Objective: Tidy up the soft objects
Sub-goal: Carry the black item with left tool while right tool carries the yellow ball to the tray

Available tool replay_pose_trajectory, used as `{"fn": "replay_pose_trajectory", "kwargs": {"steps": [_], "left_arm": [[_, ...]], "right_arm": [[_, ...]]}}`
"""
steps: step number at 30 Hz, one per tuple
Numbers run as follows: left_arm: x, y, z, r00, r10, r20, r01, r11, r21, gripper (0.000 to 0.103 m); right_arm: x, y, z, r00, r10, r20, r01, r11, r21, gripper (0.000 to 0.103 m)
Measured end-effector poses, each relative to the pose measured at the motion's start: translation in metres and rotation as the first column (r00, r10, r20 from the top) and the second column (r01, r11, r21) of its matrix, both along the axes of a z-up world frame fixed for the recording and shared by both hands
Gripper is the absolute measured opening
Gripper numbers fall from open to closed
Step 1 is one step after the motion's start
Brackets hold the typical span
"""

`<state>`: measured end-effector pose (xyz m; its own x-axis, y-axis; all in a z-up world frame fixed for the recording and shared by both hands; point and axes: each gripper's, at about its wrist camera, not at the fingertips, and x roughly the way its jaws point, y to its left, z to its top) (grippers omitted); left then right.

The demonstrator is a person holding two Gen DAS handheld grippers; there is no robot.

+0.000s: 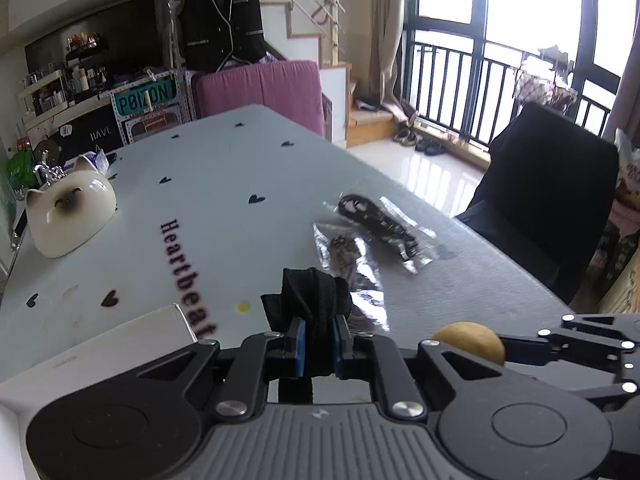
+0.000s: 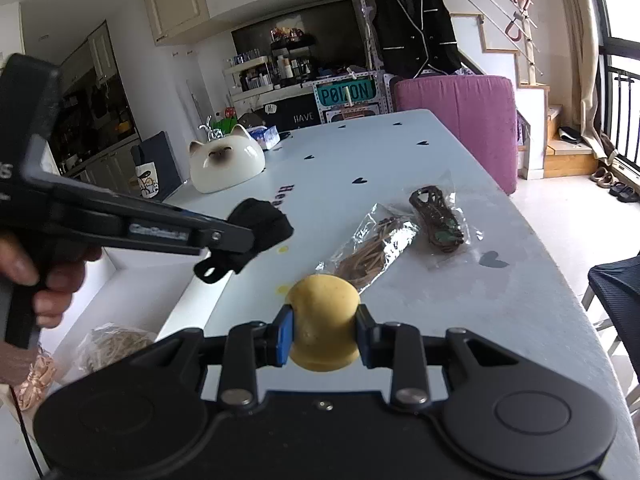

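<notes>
Above the counter's [image 2: 400,152] near edge, my left tongs [image 1: 319,340] pinch a black cloth [image 1: 312,296]; my right tongs [image 2: 322,336] squeeze a yellow sponge ball [image 2: 324,320]. Either soft piece may slip free if the squeeze eases.

A white cat-face bowl [image 2: 227,164] sits on the pale tabletop [image 2: 360,148] printed with black hearts. Behind it stand a pink cushioned chair [image 2: 460,116], a hanging black vest [image 2: 416,24] and cluttered shelves [image 2: 272,72].
</notes>
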<state>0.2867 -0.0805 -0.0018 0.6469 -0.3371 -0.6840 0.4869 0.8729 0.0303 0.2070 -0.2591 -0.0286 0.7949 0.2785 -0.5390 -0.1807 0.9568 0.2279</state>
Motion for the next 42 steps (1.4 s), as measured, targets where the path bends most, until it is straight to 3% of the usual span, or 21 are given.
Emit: {"fn": "replay_pose_trajectory", "kwargs": {"steps": [9, 27, 36, 42], "left_arm": [[-0.054, 0.016, 0.027, 0.999, 0.029, 0.037, -0.026, 0.997, -0.074, 0.014], [-0.133, 0.074, 0.044, 0.985, 0.139, 0.105, -0.124, 0.982, -0.145, 0.014], [-0.148, 0.126, 0.06, 0.957, 0.254, 0.143, -0.232, 0.96, -0.156, 0.014], [-0.148, 0.17, 0.06, 0.928, 0.347, 0.137, -0.324, 0.932, -0.164, 0.014]], "right_arm": [[-0.031, 0.001, 0.012, 1.0, -0.004, 0.017, 0.004, 1.0, 0.029, 0.032], [-0.074, 0.024, 0.037, 0.996, 0.049, 0.069, -0.05, 0.999, 0.013, 0.033], [-0.071, 0.046, 0.044, 0.992, 0.105, 0.07, -0.108, 0.993, 0.044, 0.033], [-0.065, 0.064, 0.053, 0.987, 0.145, 0.072, -0.148, 0.988, 0.037, 0.033]]}}
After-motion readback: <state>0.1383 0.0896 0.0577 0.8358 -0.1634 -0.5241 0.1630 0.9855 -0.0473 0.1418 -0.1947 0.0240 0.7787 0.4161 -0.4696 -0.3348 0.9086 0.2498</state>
